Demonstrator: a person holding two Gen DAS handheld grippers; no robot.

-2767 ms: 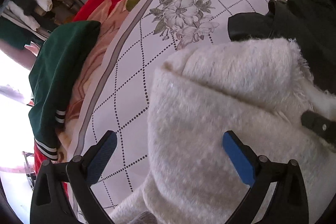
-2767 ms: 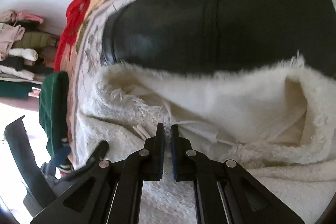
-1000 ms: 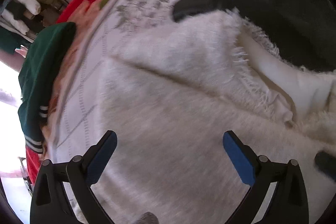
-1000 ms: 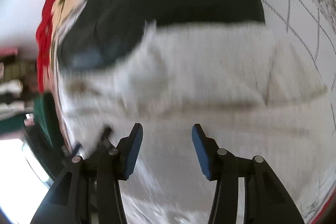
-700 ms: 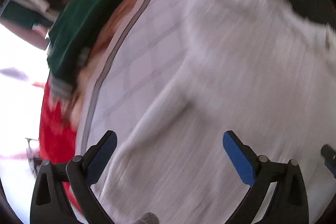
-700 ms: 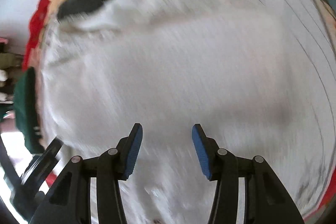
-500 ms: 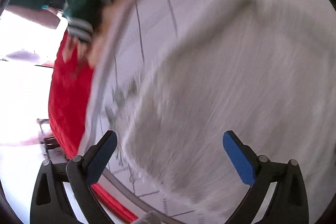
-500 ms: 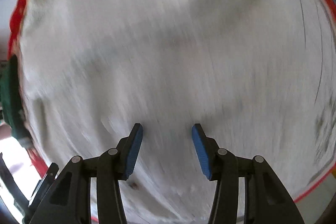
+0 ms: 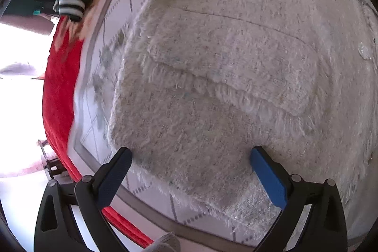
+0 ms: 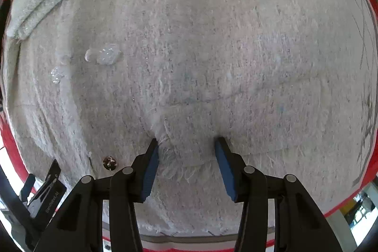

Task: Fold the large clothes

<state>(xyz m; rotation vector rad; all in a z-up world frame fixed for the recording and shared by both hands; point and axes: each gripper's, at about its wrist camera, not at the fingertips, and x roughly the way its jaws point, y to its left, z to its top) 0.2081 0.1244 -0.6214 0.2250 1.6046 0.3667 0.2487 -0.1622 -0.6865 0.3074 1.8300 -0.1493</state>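
Both grippers point steeply down at the fuzzy white woven jacket spread on the white quilted bedspread. Left gripper gapes wide over its near left corner; right gripper, half open, presses into the near hem, pinching nothing.

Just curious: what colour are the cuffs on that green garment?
The cuffs are dark green with white stripes, shown best in the left wrist view.

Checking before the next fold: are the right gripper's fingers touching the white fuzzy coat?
Touching. In the right wrist view the open right gripper has both fingertips dug into the white coat, the fabric dimpling around each.
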